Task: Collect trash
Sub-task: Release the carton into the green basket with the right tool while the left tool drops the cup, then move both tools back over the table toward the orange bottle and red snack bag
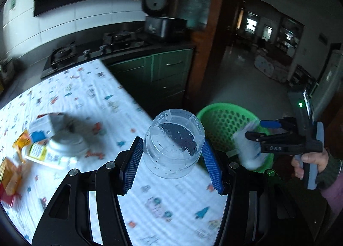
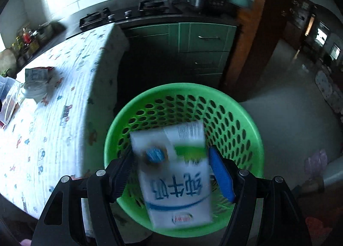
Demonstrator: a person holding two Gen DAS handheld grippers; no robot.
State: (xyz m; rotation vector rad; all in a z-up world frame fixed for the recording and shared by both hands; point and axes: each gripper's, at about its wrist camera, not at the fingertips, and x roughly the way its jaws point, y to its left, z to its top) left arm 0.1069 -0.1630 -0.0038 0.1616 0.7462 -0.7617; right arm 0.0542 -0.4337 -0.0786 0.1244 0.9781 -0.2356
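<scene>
Left wrist view: the left gripper [image 1: 172, 156] has its jaws clamped on a clear plastic cup [image 1: 174, 142], blue pads pressing both sides, the open mouth facing the camera. The cup hangs over the edge of the table [image 1: 90, 96], which is covered in a patterned cloth. At 9 o'clock on the table lie more trash items, blurred: a white lidded tub [image 1: 66, 144], a milk carton [image 1: 46, 126] and orange wrappers [image 1: 10, 173]. At 3 o'clock the green basket [image 1: 223, 117] stands on the floor beside the table; over it a person's hand [image 1: 308, 160] holds the right gripper [image 1: 255, 130] with a white carton [image 1: 249, 147] at its fingers.

Right wrist view: the right gripper [image 2: 171, 169] points down into the green basket [image 2: 184, 94]. The white carton [image 2: 175, 173], with a blue cap and blue lettering, sits between the jaws above the basket's interior. It is blurred; the jaws are opening, and the right pad stands just clear of the carton. The table [image 2: 53, 104] lies at 9 o'clock.
</scene>
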